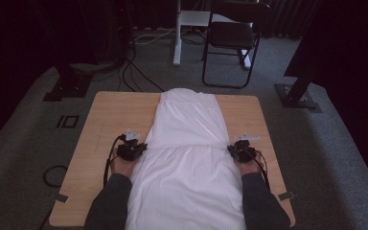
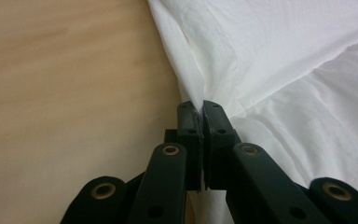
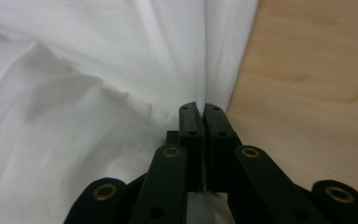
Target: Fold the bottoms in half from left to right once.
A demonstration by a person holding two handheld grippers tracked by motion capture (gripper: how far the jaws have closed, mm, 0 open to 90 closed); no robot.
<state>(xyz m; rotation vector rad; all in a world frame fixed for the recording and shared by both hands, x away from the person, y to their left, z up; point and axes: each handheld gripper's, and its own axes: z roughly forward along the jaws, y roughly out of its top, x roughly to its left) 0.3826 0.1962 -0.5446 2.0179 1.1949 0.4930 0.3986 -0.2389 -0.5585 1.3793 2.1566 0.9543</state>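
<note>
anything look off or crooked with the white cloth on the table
Nothing stands out. The white cloth lies straight down the wooden table, folded across its middle, with the left gripper and right gripper pinching its opposite edges evenly.

White cloth on pale wood, black plastic at both edges

The white cloth [image 1: 187,158] looks thin, matt and softly creased; the surface [image 1: 110,115] beside the fingers is smooth, light wood-grain with a dull sheen; the left gripper [image 2: 200,109] and right gripper [image 3: 201,108] are matt black plastic with small brass-coloured rivets; the floor [image 1: 335,158] is rough grey carpet.
</note>
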